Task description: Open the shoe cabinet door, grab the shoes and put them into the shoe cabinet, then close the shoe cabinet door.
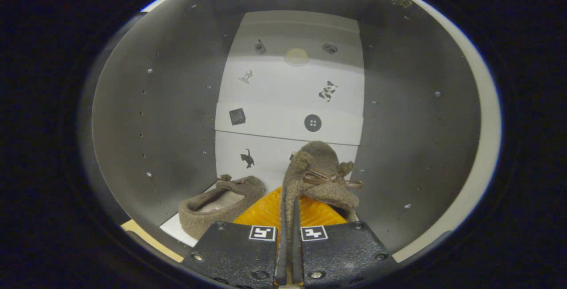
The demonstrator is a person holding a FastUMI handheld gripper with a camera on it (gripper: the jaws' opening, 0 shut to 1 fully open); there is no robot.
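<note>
I am looking into the shoe cabinet [146, 116], whose grey side walls run back to a white rear panel [292, 85] with small stickers. My gripper [289, 209] is shut on the rim of a brown fuzzy slipper [319, 169] with a ribbon bow and two pompoms; the slipper stands toe-up just ahead of the fingers, inside the cabinet. A second matching slipper [217, 209] lies on the cabinet floor to the left of the fingers, its opening facing up.
The cabinet's white floor [175, 229] shows at the lower left, with a tan strip in front of it. The grey right wall [421, 138] is close beside the held slipper. The pale front edge of the cabinet [485, 147] curves around on the right.
</note>
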